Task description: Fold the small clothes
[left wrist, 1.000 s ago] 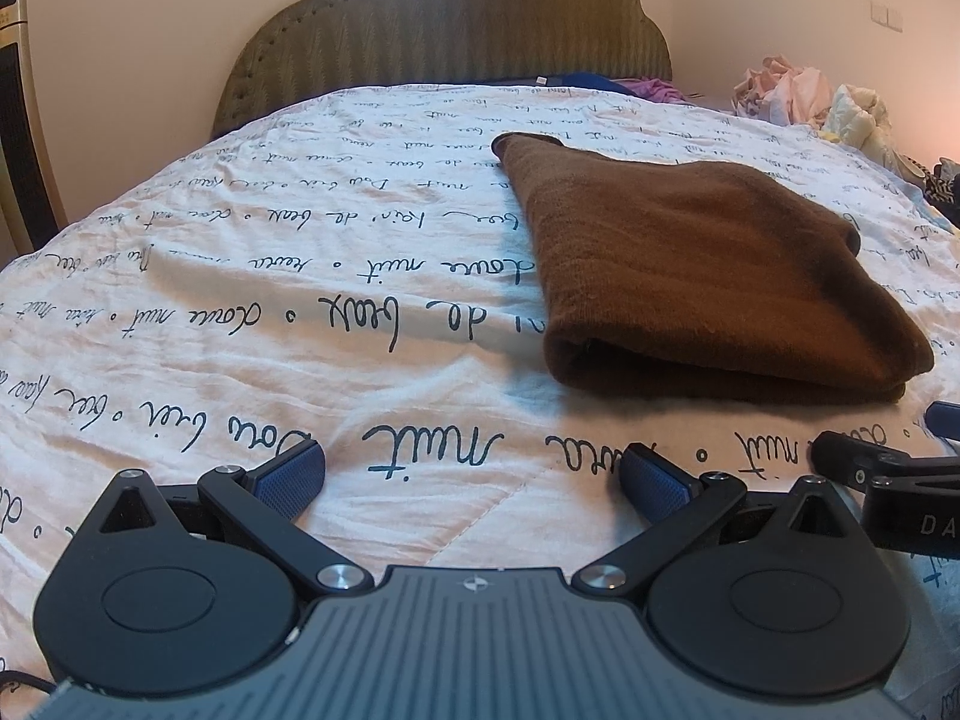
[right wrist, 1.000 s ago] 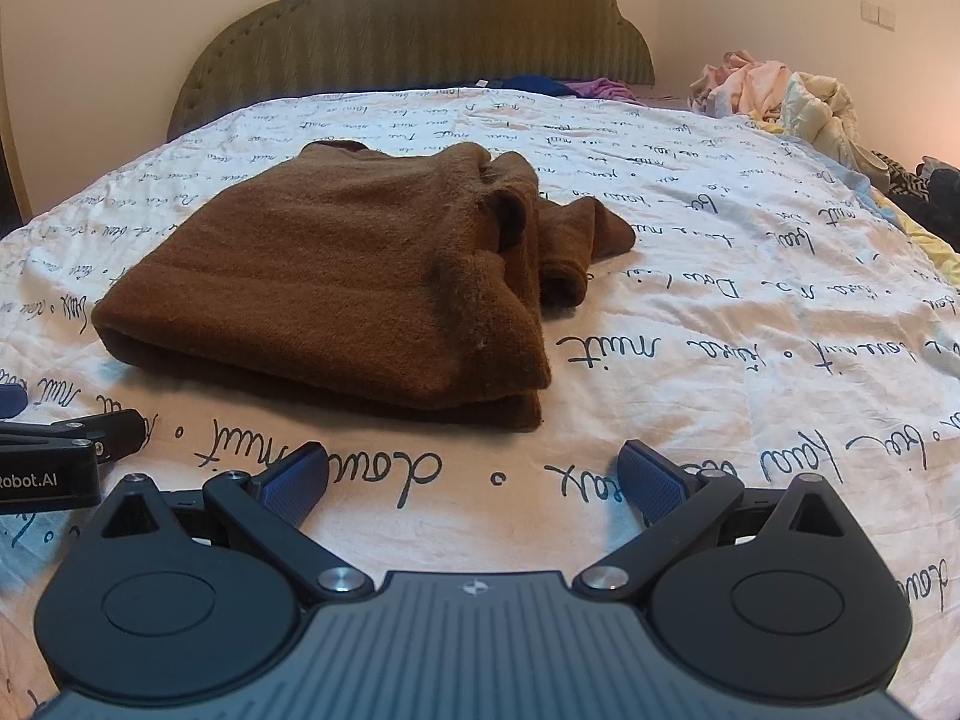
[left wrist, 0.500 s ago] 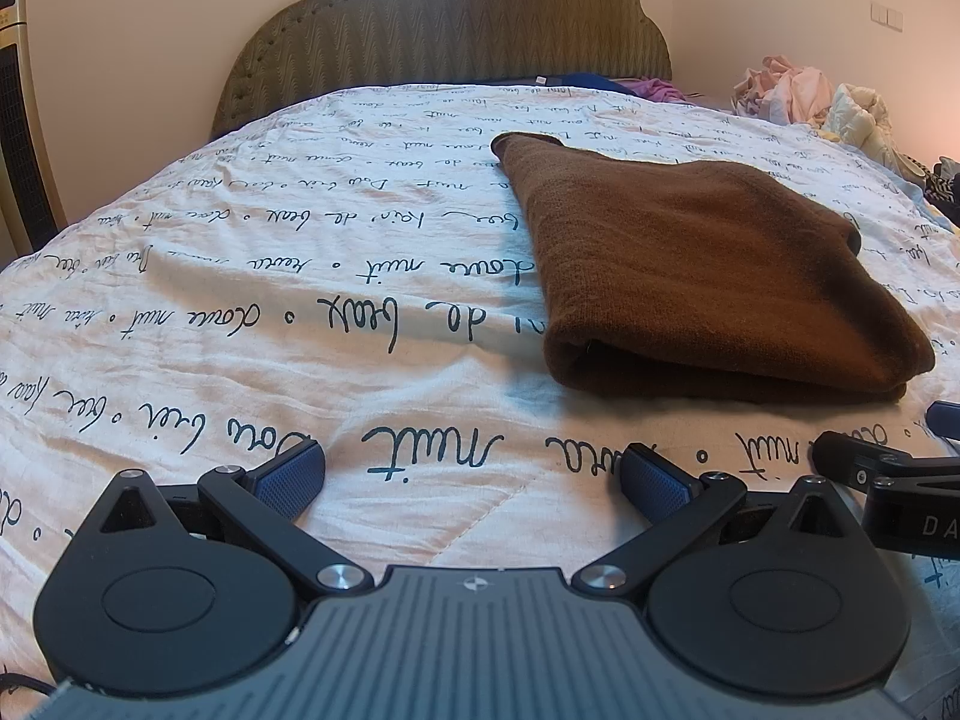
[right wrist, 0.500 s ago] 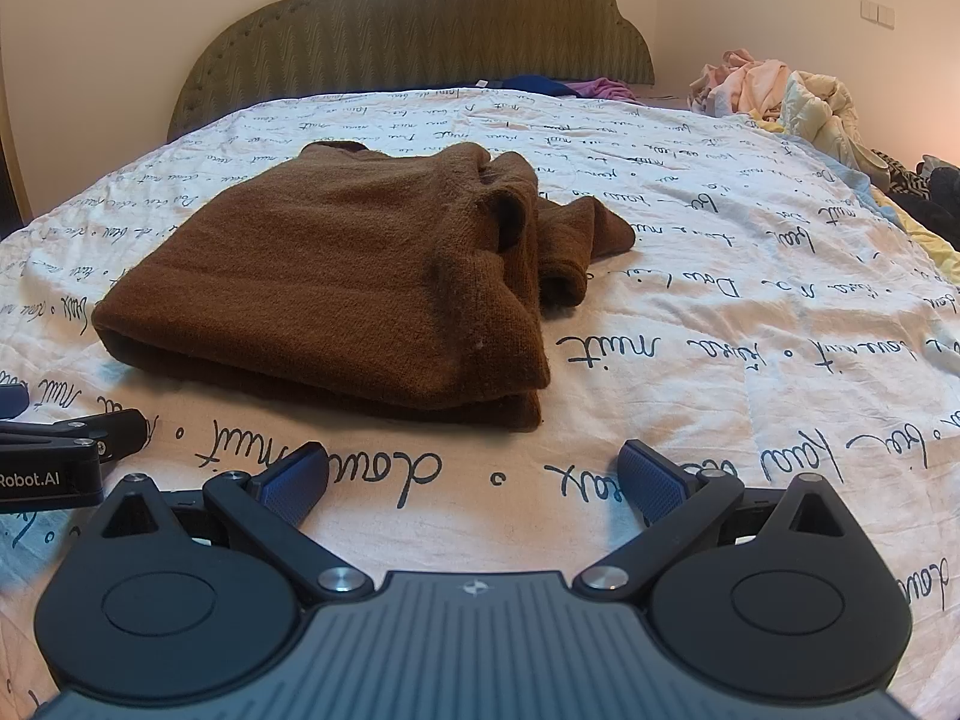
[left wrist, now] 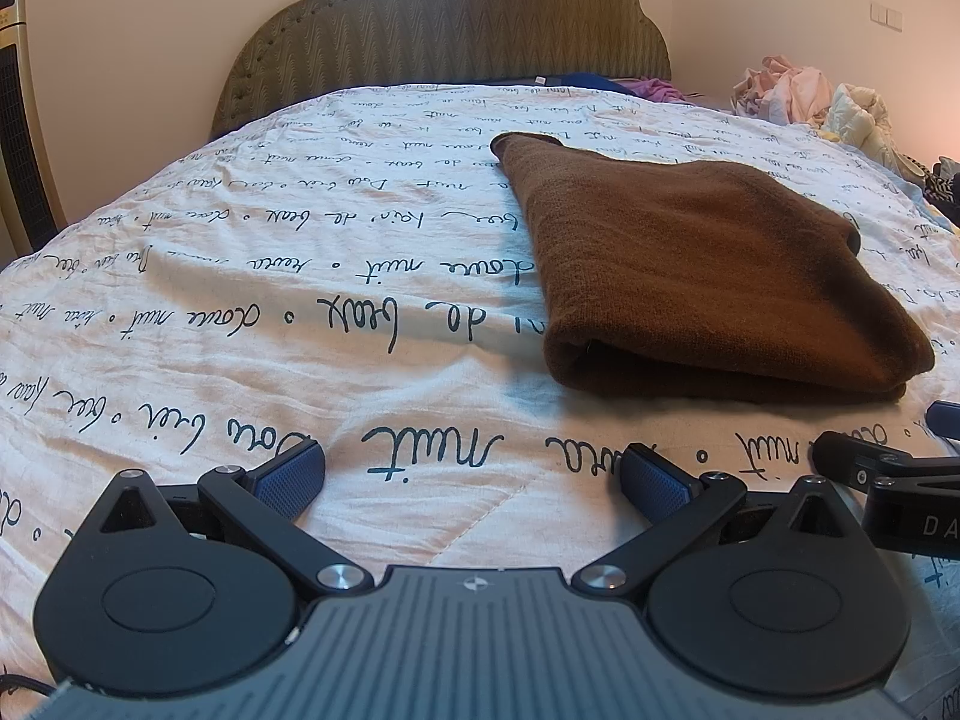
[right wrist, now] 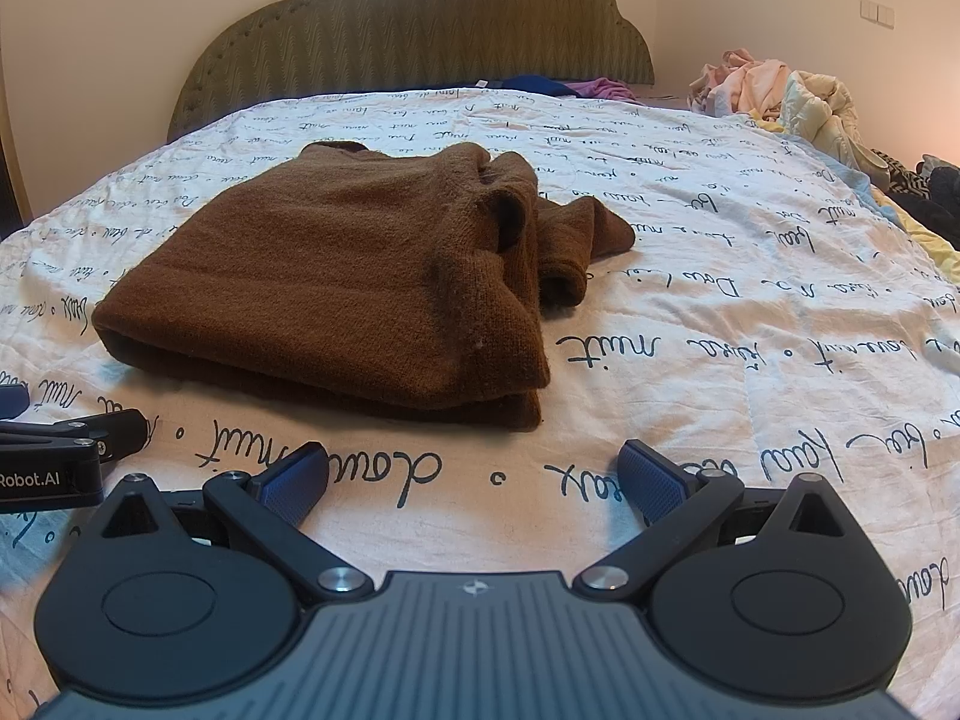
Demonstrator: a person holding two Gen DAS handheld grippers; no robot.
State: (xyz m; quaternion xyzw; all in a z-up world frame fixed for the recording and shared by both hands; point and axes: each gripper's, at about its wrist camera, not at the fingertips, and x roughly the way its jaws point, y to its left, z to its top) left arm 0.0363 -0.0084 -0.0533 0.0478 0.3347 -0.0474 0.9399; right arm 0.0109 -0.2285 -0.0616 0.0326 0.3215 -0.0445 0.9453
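A brown knit garment (left wrist: 696, 264) lies folded into a thick rectangle on the white bedspread (left wrist: 240, 312) with black script. The right wrist view shows the same brown garment (right wrist: 336, 276) with a loose sleeve bunched at its right side. My left gripper (left wrist: 471, 474) hovers open near the bed's front edge, left of the garment's near fold, holding nothing. My right gripper (right wrist: 474, 477) is open too, just in front of the garment's near right corner, empty. Each gripper shows at the edge of the other's view.
An olive padded headboard (left wrist: 444, 30) stands at the far end of the bed. A heap of pale clothes (right wrist: 774, 96) lies at the right edge, with blue and purple cloth (right wrist: 564, 84) by the headboard. A tall dark and gold appliance (left wrist: 18, 120) stands at the left.
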